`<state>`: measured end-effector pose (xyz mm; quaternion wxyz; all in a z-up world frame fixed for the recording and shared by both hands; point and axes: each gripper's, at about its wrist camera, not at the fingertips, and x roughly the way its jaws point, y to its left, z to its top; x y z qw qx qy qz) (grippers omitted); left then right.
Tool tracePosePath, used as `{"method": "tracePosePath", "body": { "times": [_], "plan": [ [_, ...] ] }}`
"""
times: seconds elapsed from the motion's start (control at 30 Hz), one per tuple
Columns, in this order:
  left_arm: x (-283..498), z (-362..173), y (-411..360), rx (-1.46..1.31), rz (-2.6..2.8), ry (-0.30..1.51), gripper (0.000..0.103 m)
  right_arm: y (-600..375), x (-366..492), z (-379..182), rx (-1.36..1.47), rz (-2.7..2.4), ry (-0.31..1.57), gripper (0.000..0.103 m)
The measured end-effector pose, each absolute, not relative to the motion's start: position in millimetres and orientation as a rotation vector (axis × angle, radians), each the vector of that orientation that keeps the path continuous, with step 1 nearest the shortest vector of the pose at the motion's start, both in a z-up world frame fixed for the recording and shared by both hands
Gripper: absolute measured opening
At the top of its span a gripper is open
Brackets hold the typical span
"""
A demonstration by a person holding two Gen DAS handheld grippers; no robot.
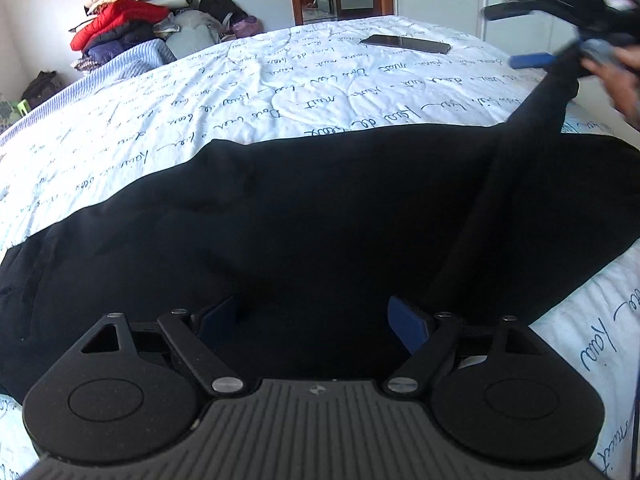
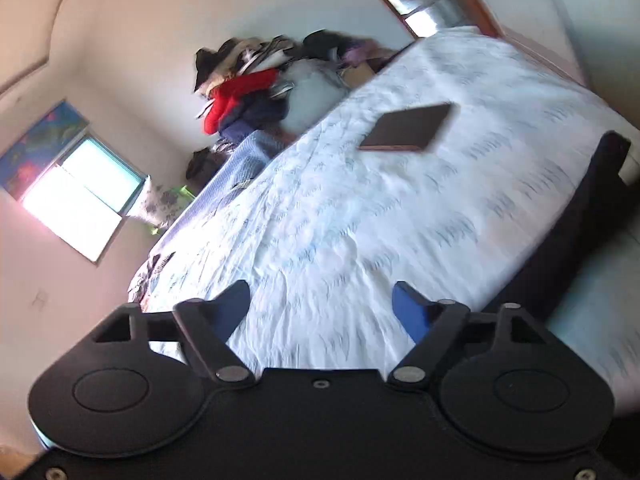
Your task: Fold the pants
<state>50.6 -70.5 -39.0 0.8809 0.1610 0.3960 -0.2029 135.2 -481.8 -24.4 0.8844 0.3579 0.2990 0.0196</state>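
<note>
Black fabric pants [image 1: 304, 216] lie across the white script-print bed [image 1: 248, 92], mid-fold; left tool [image 1: 316, 320] and right tool [image 2: 322, 308] both released, next regrip a pant edge.

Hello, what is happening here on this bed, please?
A person is folding black pants spread on a bed, with a handheld gripper in each hand. The left gripper hovers open over the near edge of the fabric. The right gripper is open over the bedcover, holding nothing. A phone lies farther back.
</note>
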Motion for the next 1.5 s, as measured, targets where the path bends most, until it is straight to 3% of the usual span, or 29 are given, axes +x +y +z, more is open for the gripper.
{"method": "tracePosePath", "body": {
  "times": [0.27,0.43,0.6,0.73,1.03,1.07,1.1,1.17,1.37,1.5],
  "plan": [
    [54.4,-39.9,-62.4,0.281,-0.443,0.834,0.089,-485.5,64.1,1.3,0.514,-0.199,0.465,0.075],
    [43.7,-30.2,-65.7,0.269,-0.55,0.788,0.088,-537.6,34.3,-30.9,0.704,-0.24,0.522,0.067],
    [36.0,-24.8,-76.3,0.291,-0.625,0.745,0.088,-531.9,37.5,-36.6,0.809,-0.163,0.484,0.061],
    [37.2,-23.3,-79.1,0.276,-0.651,0.743,0.089,-514.8,53.5,-17.3,0.682,-0.244,0.432,0.061],
    [36.3,-24.2,-93.3,0.306,-0.712,0.722,0.089,-557.0,93.8,-40.2,0.797,-0.367,0.568,0.061],
    [34.5,-24.2,-96.0,0.318,-0.722,0.712,0.089,-559.9,96.1,-42.8,0.815,-0.358,0.571,0.054],
    [33.6,-24.5,-98.5,0.332,-0.732,0.7,0.088,-561.6,97.5,-44.0,0.826,-0.363,0.576,0.031],
    [31.1,-25.6,-102.7,0.362,-0.749,0.663,0.088,-560.9,96.6,-41.0,0.848,-0.348,0.562,0.011],
    [22.0,-31.0,-118.2,0.466,-0.787,0.574,0.078,-545.8,75.7,6.4,0.829,-0.268,0.416,0.009],
    [18.5,-37.0,-129.7,0.507,-0.801,0.56,0.064,-543.6,55.4,48.5,0.794,-0.254,0.3,0.009]
  ]
}}
